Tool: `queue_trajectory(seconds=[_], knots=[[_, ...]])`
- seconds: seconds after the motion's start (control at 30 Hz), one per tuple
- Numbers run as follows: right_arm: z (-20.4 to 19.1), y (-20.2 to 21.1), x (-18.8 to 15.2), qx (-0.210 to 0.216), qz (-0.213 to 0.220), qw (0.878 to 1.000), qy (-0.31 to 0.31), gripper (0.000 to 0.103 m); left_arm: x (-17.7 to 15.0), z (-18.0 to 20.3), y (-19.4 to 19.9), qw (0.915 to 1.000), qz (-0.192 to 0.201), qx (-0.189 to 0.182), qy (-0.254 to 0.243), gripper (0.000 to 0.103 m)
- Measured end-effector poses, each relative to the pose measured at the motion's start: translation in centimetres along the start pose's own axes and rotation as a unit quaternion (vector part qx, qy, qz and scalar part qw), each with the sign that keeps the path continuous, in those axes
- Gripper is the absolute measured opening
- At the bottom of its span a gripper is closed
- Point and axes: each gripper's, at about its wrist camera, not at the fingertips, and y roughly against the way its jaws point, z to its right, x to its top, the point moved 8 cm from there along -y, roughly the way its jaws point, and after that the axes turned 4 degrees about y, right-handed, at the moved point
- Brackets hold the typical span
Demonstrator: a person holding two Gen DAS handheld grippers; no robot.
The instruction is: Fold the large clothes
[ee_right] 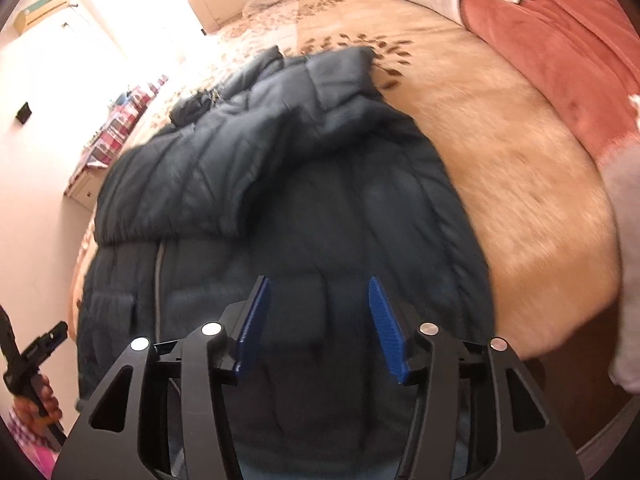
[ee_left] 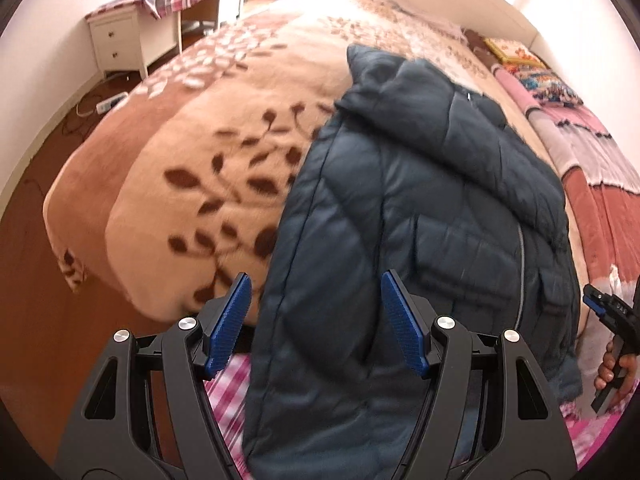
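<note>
I had both grippers hanging spread over the dark puffer jacket on the bed.

In the left wrist view, my left gripper (ee_left: pixel 316 312) stood with its blue pads wide apart and nothing pinched, poised above the near hem of the jacket (ee_left: pixel 420 208); the jacket lay on the tan leaf-patterned blanket (ee_left: pixel 192 168), one sleeve folded across its chest, and a white nightstand (ee_left: pixel 120 40) stood far beyond the jacket's collar end, against the wall. In the right wrist view, my right gripper (ee_right: pixel 320 320) also hovered spread above the jacket's lower front, gripping nothing, while a rust-red quilt (ee_right: pixel 560 52) lay well to the jacket's right.
</note>
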Motion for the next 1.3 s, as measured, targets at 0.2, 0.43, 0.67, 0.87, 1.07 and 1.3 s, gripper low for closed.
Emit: queue_trajectory(seconds=[0.2, 0.43, 0.67, 0.87, 1.07, 1.3], knots=[[1.7, 1.7, -3.2, -0.017, -0.023, 1.000, 0.003, 0.061, -3.3, -1.0, -0.2, 0.9987, -0.050, -0.006, 0.004, 0.068], [4.1, 3.3, -6.7, -0.026, -0.065, 0.998, 0.005, 0.071, -7.2, -1.4, -0.1, 0.9949, -0.097, -0.026, 0.000, 0.068], [5.5, 3.3, -10.7, -0.004, -0.114, 0.993, -0.018, 0.072, -9.2, -1.8, -0.2, 0.9916, -0.116, -0.056, 0.010, 0.068], [4.7, 2.4, -12.3, 0.016, -0.138, 0.990, -0.012, 0.072, -9.2, -1.5, -0.4, 0.9901, -0.118, -0.075, 0.013, 0.068], [4.1, 2.3, -12.6, 0.016, -0.151, 0.988, 0.013, 0.043, -9.1, -1.9, -0.7, 0.9885, -0.123, -0.086, 0.020, 0.048], [2.3, 2.7, -12.0, 0.062, -0.131, 0.989, 0.001, 0.012, -8.2, -1.7, 0.3, 0.9850, -0.108, -0.129, 0.039, 0.008]])
